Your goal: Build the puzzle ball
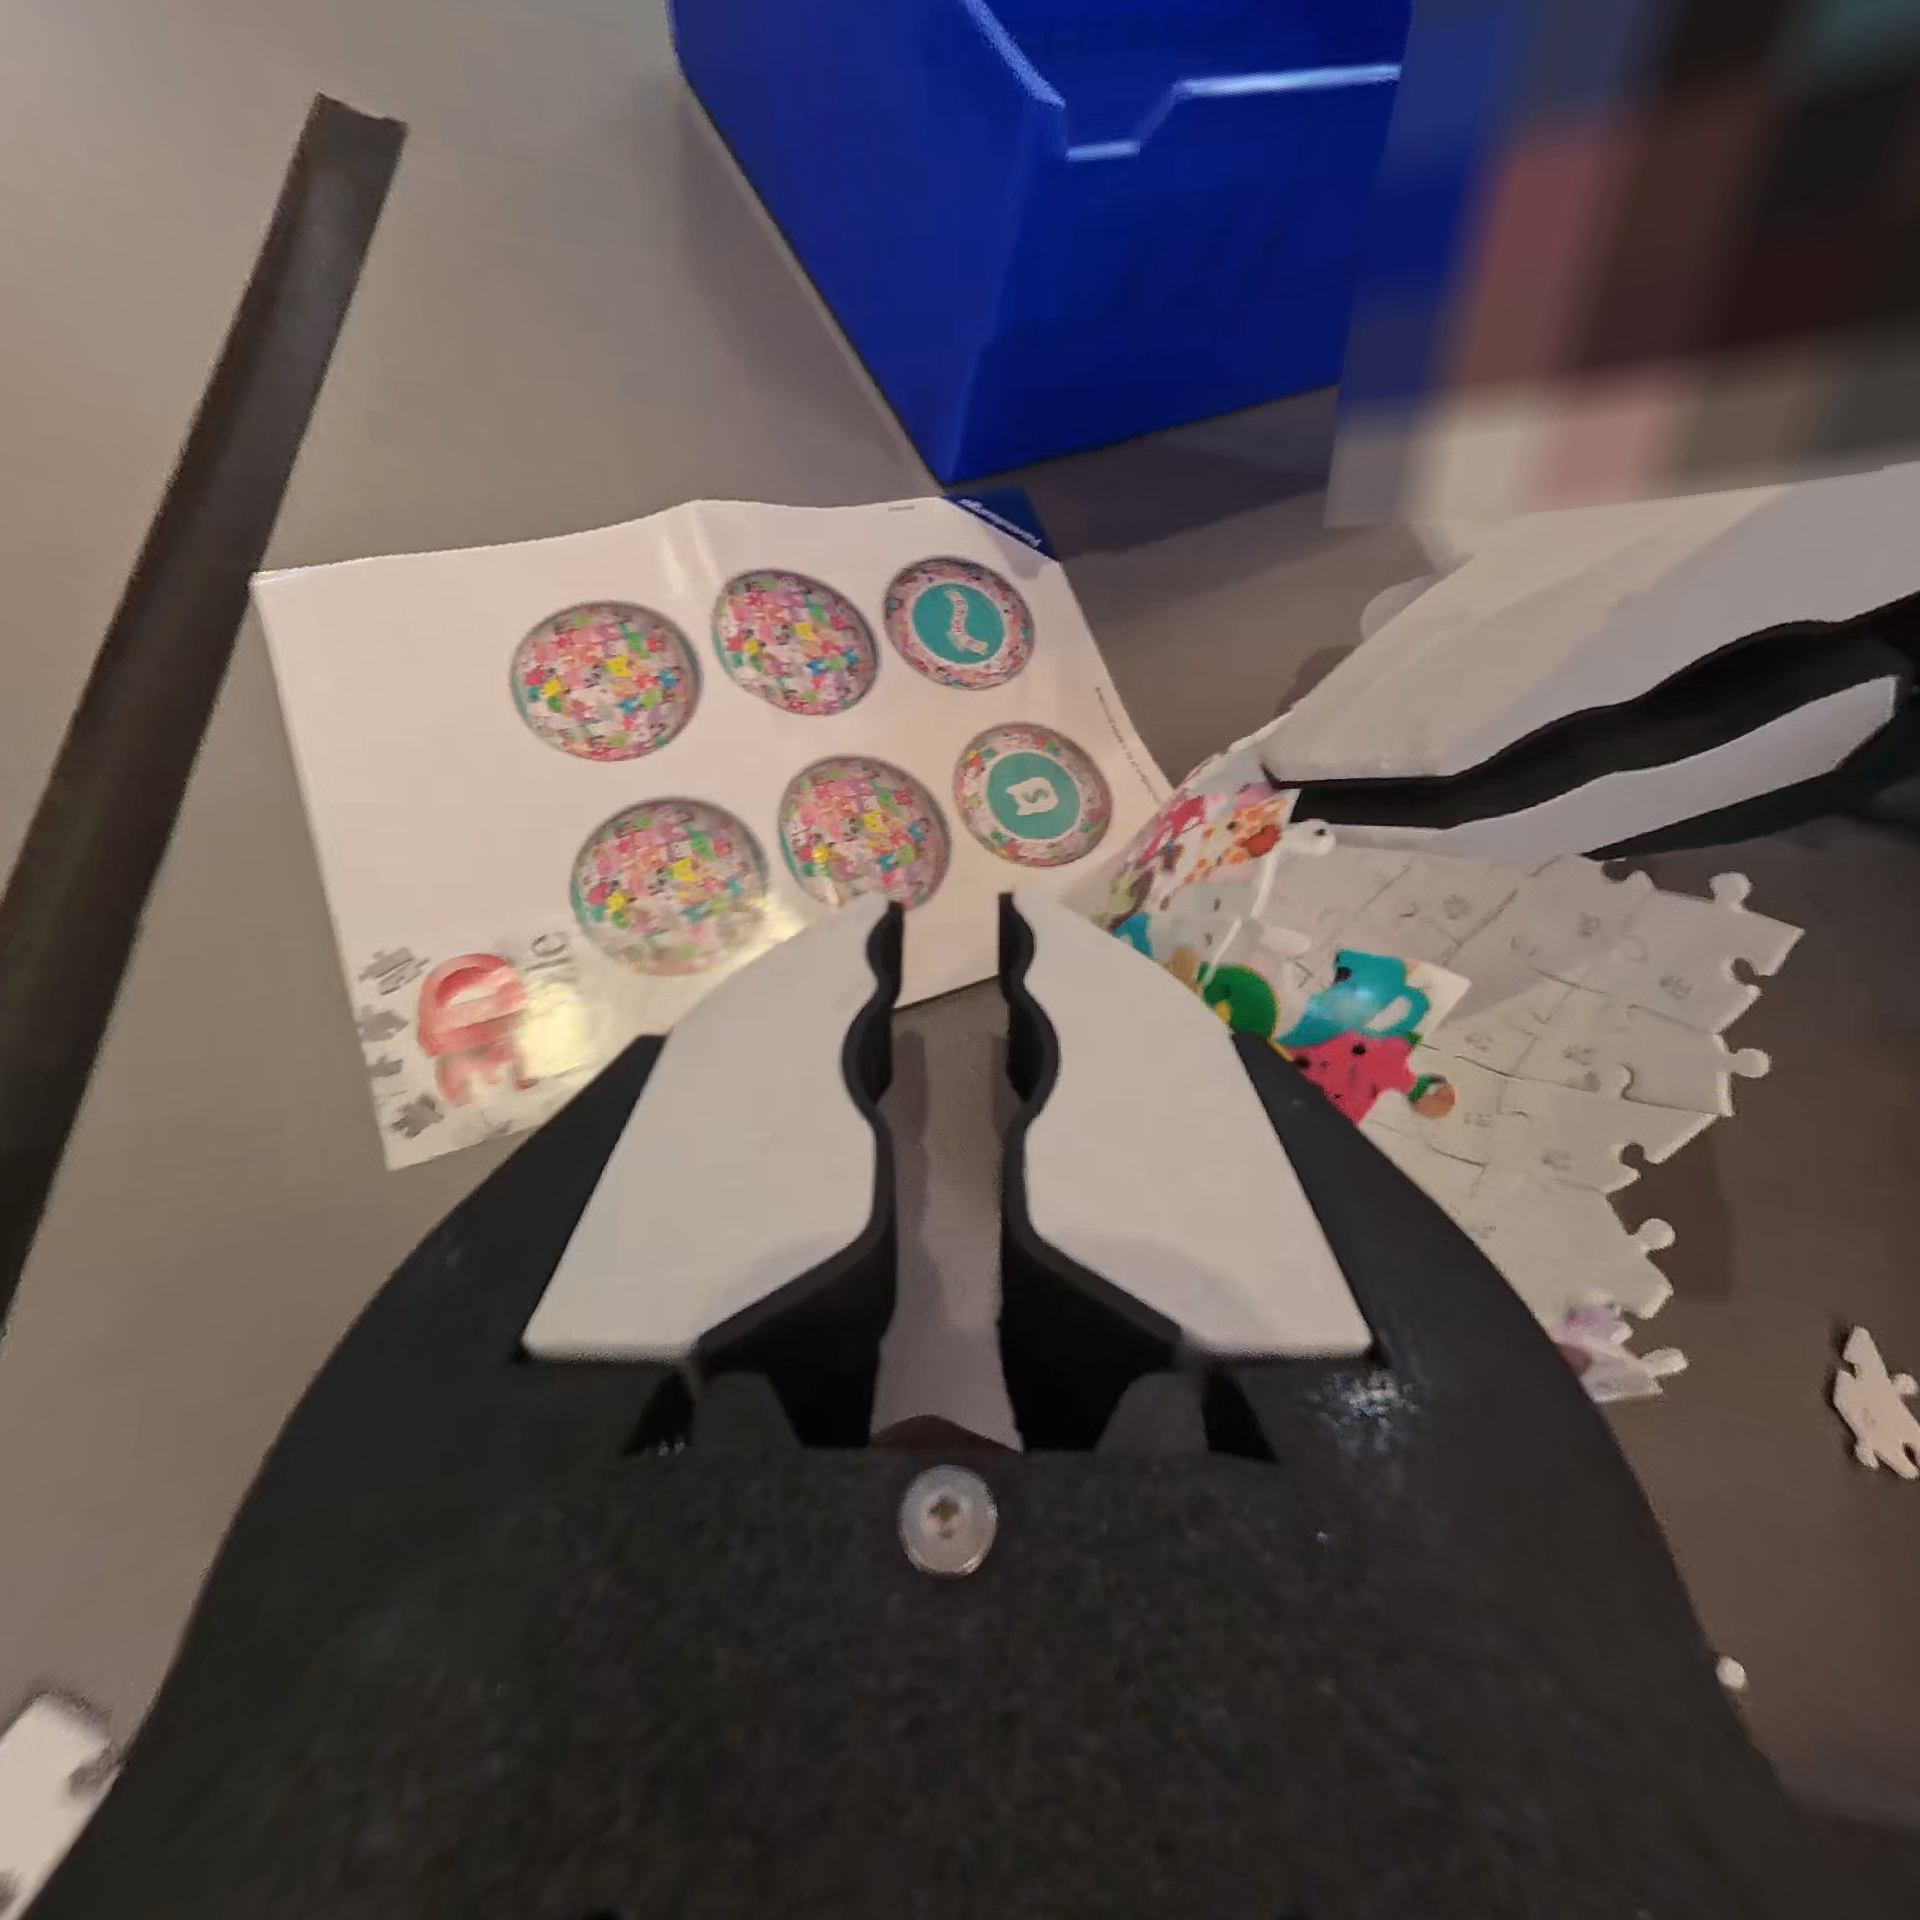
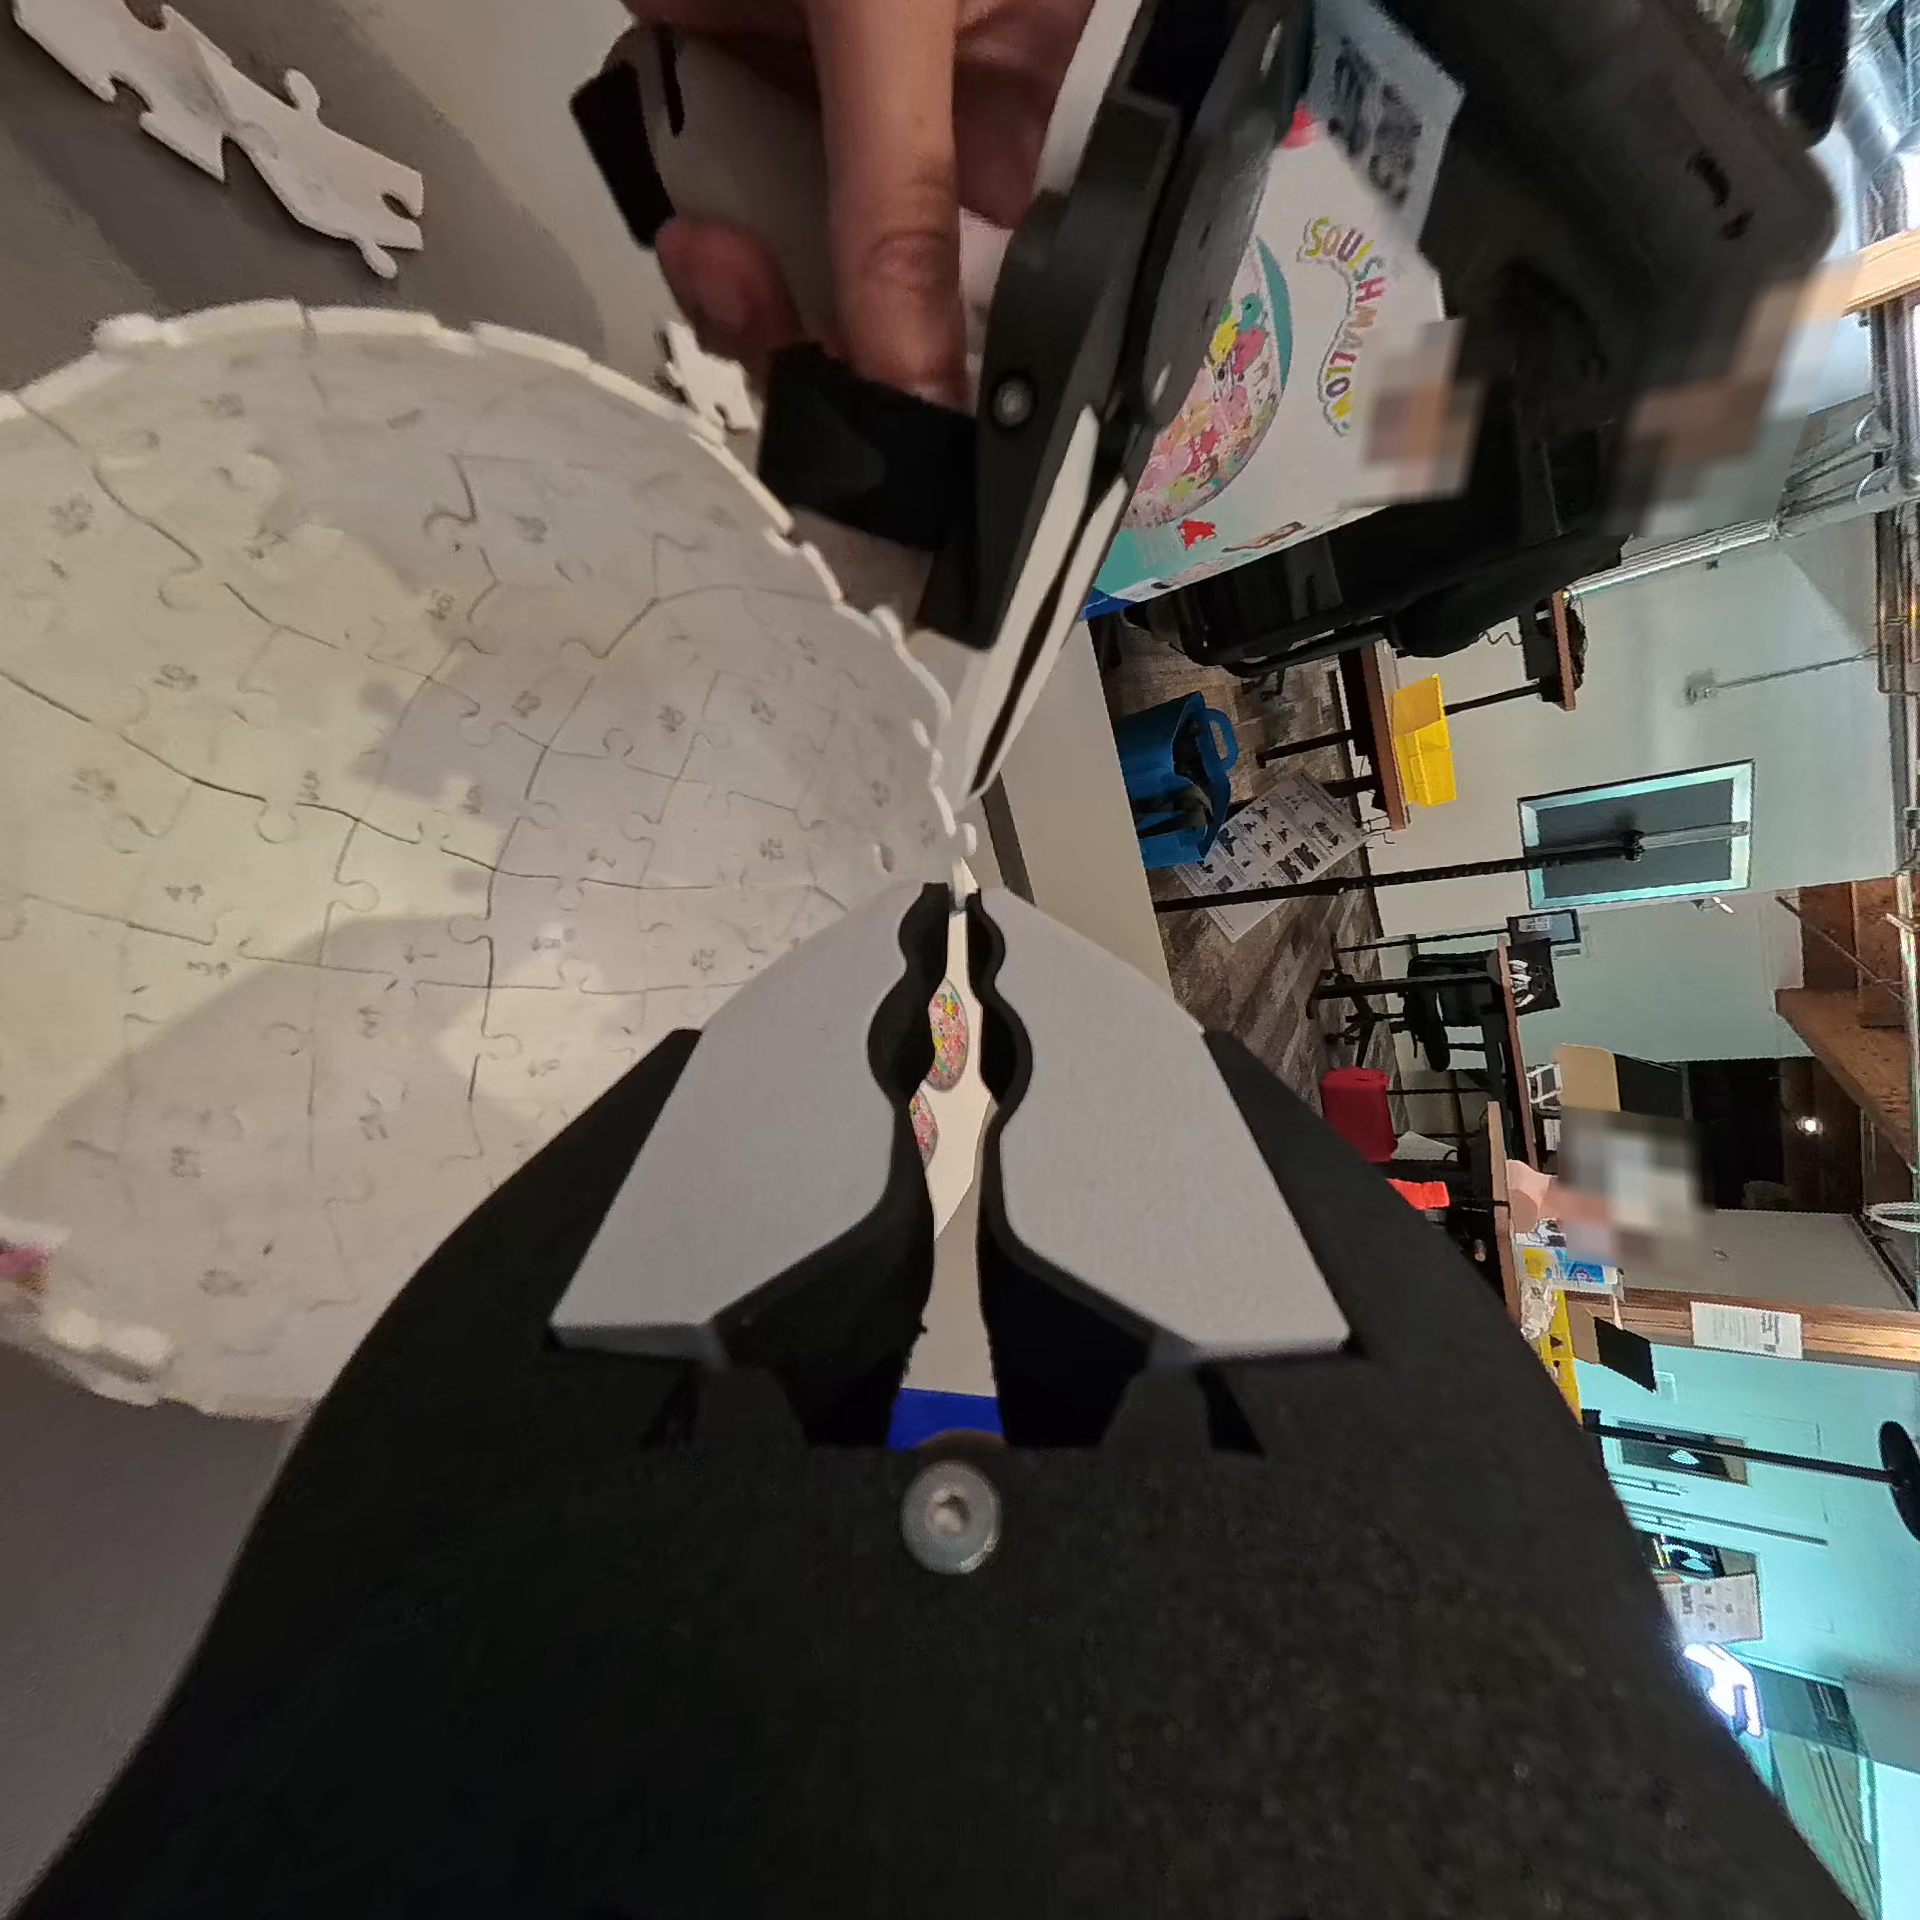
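Observation:
The half-built puzzle ball (image 2: pixel 416 779) is a curved shell lying on the grey table, its white numbered inside facing up. Its colourful outside (image 1: pixel 1299 997) shows in the left wrist view. My right gripper (image 2: pixel 961 904) is shut on the shell's toothed rim; it also shows in the left wrist view (image 1: pixel 1278 790), coming in from the right. My left gripper (image 1: pixel 945 914) is slightly open and empty, hovering over the table just left of the shell. In the right wrist view it (image 2: pixel 971 774) comes down from above, held by a hand, with its tips close to the same rim.
A printed instruction sheet (image 1: pixel 675 810) lies flat behind the left gripper. A blue box (image 1: pixel 1039 208) stands at the back. Loose white pieces lie beside the shell (image 1: pixel 1875 1418), (image 2: pixel 260 135). A black strip (image 1: pixel 177 520) runs along the left. The puzzle's box (image 2: pixel 1278 343) stands beyond.

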### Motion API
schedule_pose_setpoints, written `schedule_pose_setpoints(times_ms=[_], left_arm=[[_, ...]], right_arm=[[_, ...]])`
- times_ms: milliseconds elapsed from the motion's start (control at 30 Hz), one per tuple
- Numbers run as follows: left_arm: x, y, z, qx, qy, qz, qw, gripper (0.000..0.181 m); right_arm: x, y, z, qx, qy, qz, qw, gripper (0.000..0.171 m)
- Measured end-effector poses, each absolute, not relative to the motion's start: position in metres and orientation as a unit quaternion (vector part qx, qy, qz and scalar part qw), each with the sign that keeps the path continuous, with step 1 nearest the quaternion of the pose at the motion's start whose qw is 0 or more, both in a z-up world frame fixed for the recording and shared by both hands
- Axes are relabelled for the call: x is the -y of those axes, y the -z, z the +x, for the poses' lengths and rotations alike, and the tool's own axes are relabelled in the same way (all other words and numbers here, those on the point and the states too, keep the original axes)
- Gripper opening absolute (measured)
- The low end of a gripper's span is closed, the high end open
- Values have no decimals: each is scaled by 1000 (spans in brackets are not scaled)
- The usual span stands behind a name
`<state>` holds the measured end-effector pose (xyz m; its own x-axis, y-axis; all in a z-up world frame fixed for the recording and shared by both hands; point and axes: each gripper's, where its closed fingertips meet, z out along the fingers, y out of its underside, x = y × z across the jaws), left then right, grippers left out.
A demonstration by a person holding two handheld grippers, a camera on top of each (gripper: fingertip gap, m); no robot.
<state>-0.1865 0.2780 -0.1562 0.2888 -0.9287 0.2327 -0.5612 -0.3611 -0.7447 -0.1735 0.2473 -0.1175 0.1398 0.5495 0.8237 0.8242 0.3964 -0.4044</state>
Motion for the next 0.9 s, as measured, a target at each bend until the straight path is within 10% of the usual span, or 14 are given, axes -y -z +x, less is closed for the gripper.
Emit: schedule_pose_setpoints(times_ms=[233, 900], left_arm=[[-294, 78, -213, -461, 238, -737, 433, 23], [-231, 109, -190, -601, 162, -713, 323, 27]], right_arm=[[-247, 118, -173, 643, 132, -534, 533, 3], [-250, 118, -173, 633, 111, -550, 534, 4]])
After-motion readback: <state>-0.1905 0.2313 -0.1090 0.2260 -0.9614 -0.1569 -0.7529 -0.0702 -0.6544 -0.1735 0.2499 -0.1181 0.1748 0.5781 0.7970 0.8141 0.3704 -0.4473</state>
